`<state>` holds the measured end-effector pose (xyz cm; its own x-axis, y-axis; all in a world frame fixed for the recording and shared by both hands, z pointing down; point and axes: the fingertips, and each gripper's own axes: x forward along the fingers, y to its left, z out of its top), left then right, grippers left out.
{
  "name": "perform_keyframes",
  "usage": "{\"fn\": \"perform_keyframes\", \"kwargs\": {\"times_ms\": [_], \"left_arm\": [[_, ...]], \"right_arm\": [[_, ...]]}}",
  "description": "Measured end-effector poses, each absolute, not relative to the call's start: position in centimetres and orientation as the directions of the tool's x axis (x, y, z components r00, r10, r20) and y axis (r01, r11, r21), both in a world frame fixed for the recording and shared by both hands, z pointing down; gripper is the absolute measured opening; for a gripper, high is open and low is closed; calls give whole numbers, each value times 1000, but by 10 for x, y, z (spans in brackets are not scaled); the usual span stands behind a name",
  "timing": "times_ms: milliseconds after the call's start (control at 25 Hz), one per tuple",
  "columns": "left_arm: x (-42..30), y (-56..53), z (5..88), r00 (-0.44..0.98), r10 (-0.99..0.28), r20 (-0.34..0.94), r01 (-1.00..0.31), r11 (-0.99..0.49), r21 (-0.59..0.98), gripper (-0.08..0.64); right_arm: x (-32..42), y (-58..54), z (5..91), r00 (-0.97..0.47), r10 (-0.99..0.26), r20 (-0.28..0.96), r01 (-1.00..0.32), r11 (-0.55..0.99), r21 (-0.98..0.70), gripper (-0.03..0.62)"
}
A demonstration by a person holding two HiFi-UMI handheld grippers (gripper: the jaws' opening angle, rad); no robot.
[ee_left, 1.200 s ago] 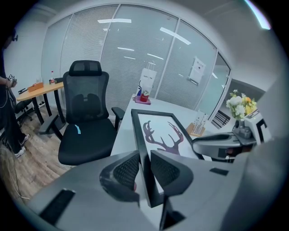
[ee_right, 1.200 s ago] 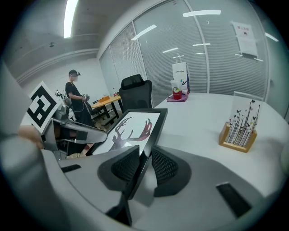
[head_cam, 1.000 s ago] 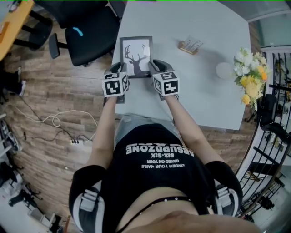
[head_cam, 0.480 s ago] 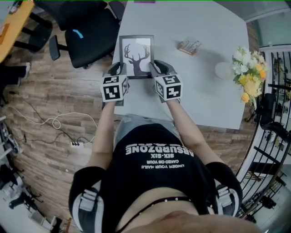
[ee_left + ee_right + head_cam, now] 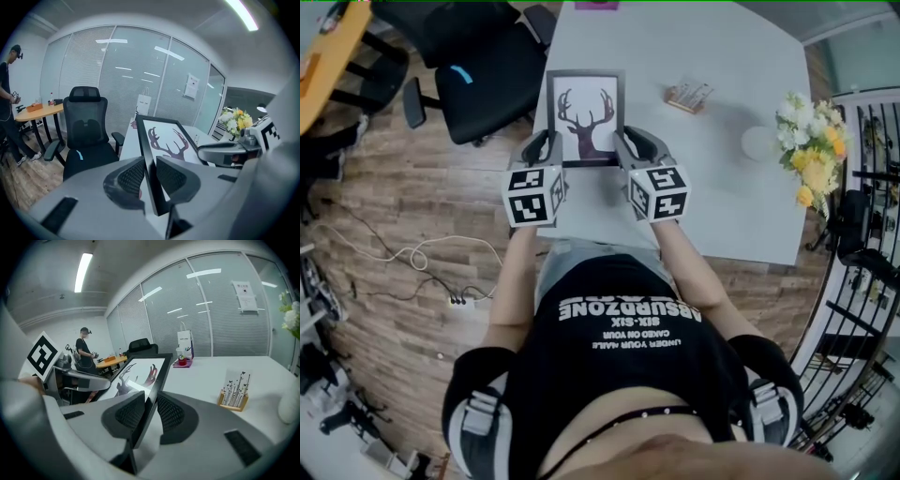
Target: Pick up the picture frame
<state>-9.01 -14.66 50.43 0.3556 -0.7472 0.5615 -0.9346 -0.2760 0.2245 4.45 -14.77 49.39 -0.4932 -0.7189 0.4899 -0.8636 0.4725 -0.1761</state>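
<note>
Okay, white rounded table (image 5: 722,112) ahead, black mesh office chair (image 5: 487,75) off its left side. Black-edged picture frame with a deer-head print (image 5: 587,117) sits tilted over the table's near left part, between my tongs. My left gripper (image 5: 546,150) is clamped on its left edge and my right gripper (image 5: 630,145) on its right edge. Yellow-and-white flower bunch (image 5: 811,150) at right, small wooden stand (image 5: 691,95) right of the frame.

A black office chair (image 5: 483,80) is standing on the plank floor (image 5: 422,178) by the white bench (image 5: 722,159). A strip light (image 5: 241,14) is glowing above glass walls (image 5: 122,84).
</note>
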Motion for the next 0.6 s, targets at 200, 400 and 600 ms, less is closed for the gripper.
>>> {"fn": "perform_keyframes", "kwargs": {"times_ms": [200, 400, 600], "left_arm": [[-89, -132, 487, 372, -760, 532, -928, -295, 228, 92], [-87, -122, 468, 384, -778, 497, -923, -302, 240, 92], [-85, -112, 461, 382, -788, 482, -924, -310, 225, 92]], "right_arm": [[46, -134, 479, -504, -727, 467, -859, 477, -184, 97], [49, -124, 460, -512, -739, 438, -856, 484, -183, 95], [52, -114, 452, -517, -748, 416, -853, 488, -183, 94]]}}
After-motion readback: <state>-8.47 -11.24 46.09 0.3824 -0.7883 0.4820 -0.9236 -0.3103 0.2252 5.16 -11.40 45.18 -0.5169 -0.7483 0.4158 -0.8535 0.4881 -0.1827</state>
